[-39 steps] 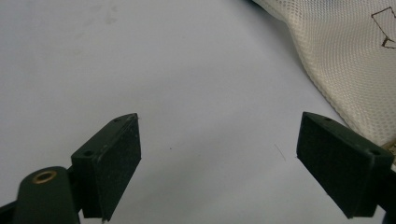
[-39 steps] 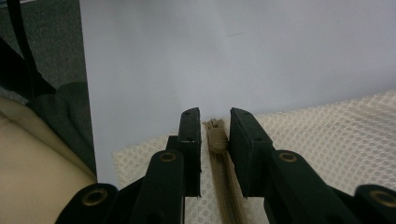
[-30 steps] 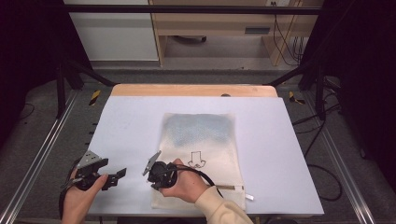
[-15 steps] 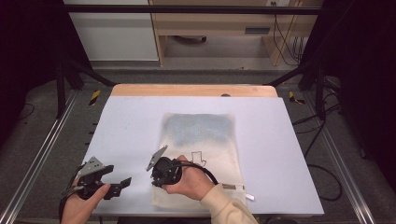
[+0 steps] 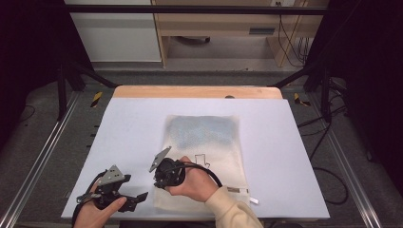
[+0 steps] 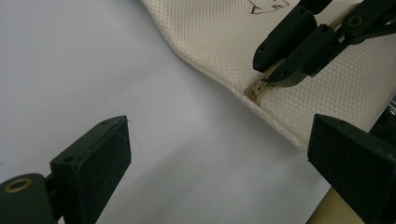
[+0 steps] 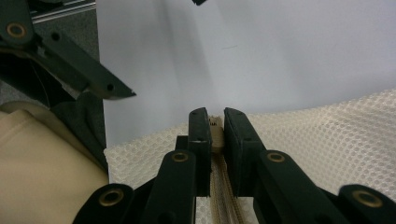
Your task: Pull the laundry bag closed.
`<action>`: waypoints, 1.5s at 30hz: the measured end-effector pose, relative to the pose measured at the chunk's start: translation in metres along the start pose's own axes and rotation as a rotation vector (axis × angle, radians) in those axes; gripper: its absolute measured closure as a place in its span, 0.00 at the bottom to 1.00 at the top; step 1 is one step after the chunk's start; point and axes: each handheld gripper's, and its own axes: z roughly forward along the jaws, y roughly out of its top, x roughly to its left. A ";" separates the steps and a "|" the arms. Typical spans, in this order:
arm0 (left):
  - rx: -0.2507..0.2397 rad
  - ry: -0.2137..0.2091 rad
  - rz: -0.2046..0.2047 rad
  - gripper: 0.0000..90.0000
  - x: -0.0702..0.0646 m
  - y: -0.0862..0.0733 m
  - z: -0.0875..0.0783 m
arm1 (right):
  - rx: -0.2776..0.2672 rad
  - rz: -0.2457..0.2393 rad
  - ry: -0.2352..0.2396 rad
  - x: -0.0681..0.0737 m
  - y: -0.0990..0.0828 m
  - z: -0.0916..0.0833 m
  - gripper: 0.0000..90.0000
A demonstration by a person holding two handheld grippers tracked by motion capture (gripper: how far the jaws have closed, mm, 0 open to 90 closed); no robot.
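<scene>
Bag: our cream mesh zip bag (image 5: 204, 156) lies flat on the white table (image 5: 285, 142).
Right gripper (image 7: 212, 128): clenched on the zipper end (image 6: 258, 89) at the bag's near left corner.
Left gripper (image 6: 219, 154): jaws have just been opening, nothing between them, beside the corner.
Risk: we judge a pull could drag the unpinned bag.

- The mesh bag's (image 5: 209, 142) near left corner lies hidden under the right hand (image 5: 192, 183).
- Between the right gripper's (image 7: 212, 122) fingers, the zipper (image 7: 215, 133) end is mostly covered.
- The drawing (image 6: 266, 5) beyond the fingers is cut off.
</scene>
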 end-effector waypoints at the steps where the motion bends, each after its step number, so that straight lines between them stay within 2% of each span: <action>1: 0.004 0.001 0.000 0.06 -0.001 0.000 0.002 | 0.001 0.001 -0.003 0.000 0.000 0.000 0.91; 3: 0.000 0.003 -0.004 0.06 -0.003 0.000 0.003 | -0.005 -0.005 0.000 0.000 0.000 0.000 0.91; 6: -0.020 -0.027 -0.018 0.06 -0.004 0.001 0.004 | 0.000 -0.002 -0.001 0.001 0.000 0.001 0.91; 11: -0.007 -0.051 0.006 0.07 -0.010 0.003 0.008 | -0.008 0.000 -0.005 0.003 0.000 0.001 0.91; 17: -0.001 -0.061 0.007 0.11 -0.016 0.006 0.015 | -0.017 0.000 0.000 0.002 -0.001 -0.002 0.91; 19: -0.002 -0.087 -0.017 0.14 -0.016 0.006 0.017 | -0.019 0.001 -0.002 0.001 0.000 -0.002 0.91; 23: 0.000 -0.101 -0.026 0.19 -0.016 0.006 0.022 | -0.015 -0.001 -0.015 0.003 0.000 -0.002 0.91; 28: 0.017 -0.106 -0.032 0.25 -0.014 0.007 0.028 | -0.032 -0.001 -0.009 0.002 0.000 -0.004 0.91; 32: 0.009 -0.136 -0.053 0.30 -0.012 0.007 0.031 | -0.041 0.005 -0.012 0.002 0.000 -0.007 0.91; 35: -0.004 -0.176 -0.088 0.33 -0.011 0.006 0.033 | -0.044 0.001 -0.015 0.002 0.001 -0.009 0.91; 40: 0.001 -0.181 -0.086 0.36 -0.011 0.007 0.036 | -0.055 0.005 -0.012 0.002 0.002 -0.011 0.91; 42: 0.004 -0.206 -0.090 0.39 -0.012 0.007 0.037 | -0.058 0.010 -0.011 0.003 0.002 -0.012 0.91; 45: 0.008 -0.212 -0.088 0.39 -0.014 0.008 0.038 | -0.062 0.008 -0.008 0.002 0.002 -0.012 0.91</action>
